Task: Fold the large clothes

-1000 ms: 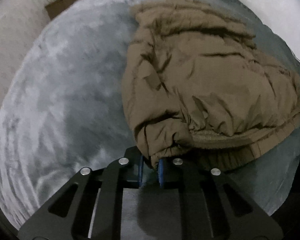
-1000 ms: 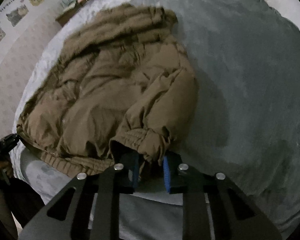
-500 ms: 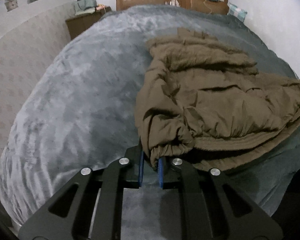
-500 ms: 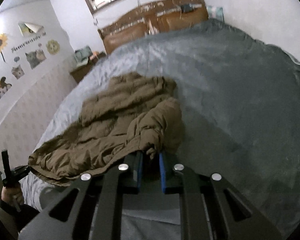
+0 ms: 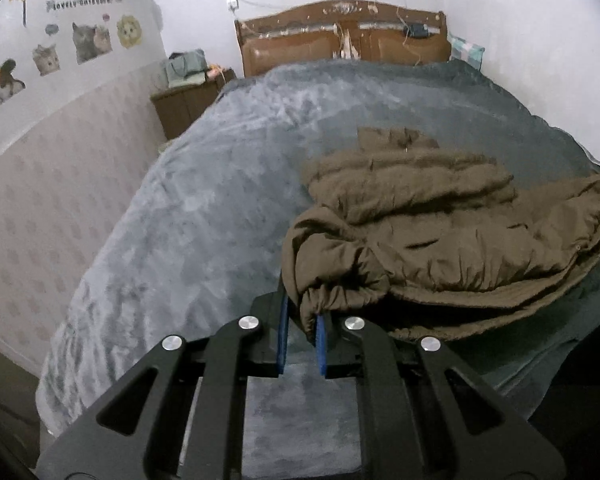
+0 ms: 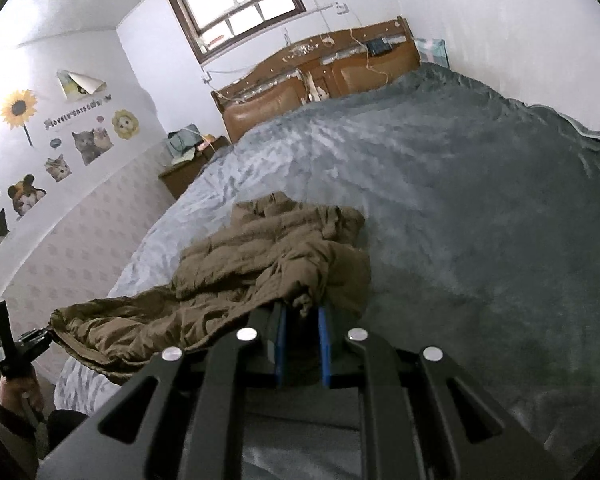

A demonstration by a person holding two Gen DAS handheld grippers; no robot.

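A large brown padded jacket [image 5: 440,232] lies on the grey bed cover [image 5: 204,216]; it also shows in the right wrist view [image 6: 252,272]. My left gripper [image 5: 301,320] is shut on a bunched cuff at the jacket's near left corner and holds it up. My right gripper [image 6: 303,314] is shut on the cuff at the near right corner. The near hem hangs between the two grippers, raised off the cover. The far hood end rests on the bed. In the right wrist view the left gripper [image 6: 28,344] shows at the far left edge, in a hand.
The bed cover [image 6: 460,208] spreads wide to the right of the jacket. A wooden headboard [image 5: 340,40] stands at the far end. A bedside cabinet [image 5: 188,96] with items sits at the far left. A papered wall [image 5: 40,200] runs along the bed's left side.
Both grippers have risen and tilted up, lifting the jacket's near edge off the bed. The headboard, window and wall have come into view. The grips on the cuffs are unchanged.
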